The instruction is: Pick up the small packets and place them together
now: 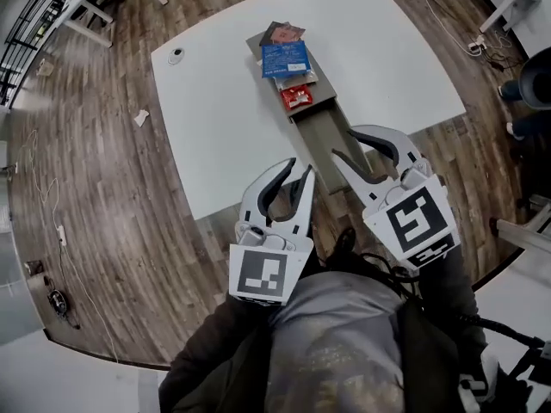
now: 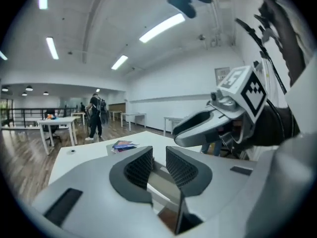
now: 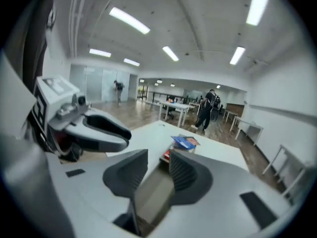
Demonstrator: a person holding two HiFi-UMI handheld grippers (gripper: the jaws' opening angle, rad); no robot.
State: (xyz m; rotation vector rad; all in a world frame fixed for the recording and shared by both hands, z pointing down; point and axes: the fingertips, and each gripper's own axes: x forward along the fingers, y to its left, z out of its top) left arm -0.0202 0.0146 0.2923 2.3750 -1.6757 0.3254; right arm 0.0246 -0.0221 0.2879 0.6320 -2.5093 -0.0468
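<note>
My left tool (image 1: 298,169) and right tool (image 1: 344,143) hover near my body, jaws apart and empty. A dark packet (image 1: 282,33), blue packet (image 1: 285,58) and red packet (image 1: 296,97) overlap at the far end of a grey board (image 1: 323,136) on the white surface (image 1: 215,127). They could be gathered already or waiting. Any reach should stay level along the board.

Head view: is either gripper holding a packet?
No, the left gripper and right gripper are both empty; the blue packet and red packet lie well ahead of them.
</note>
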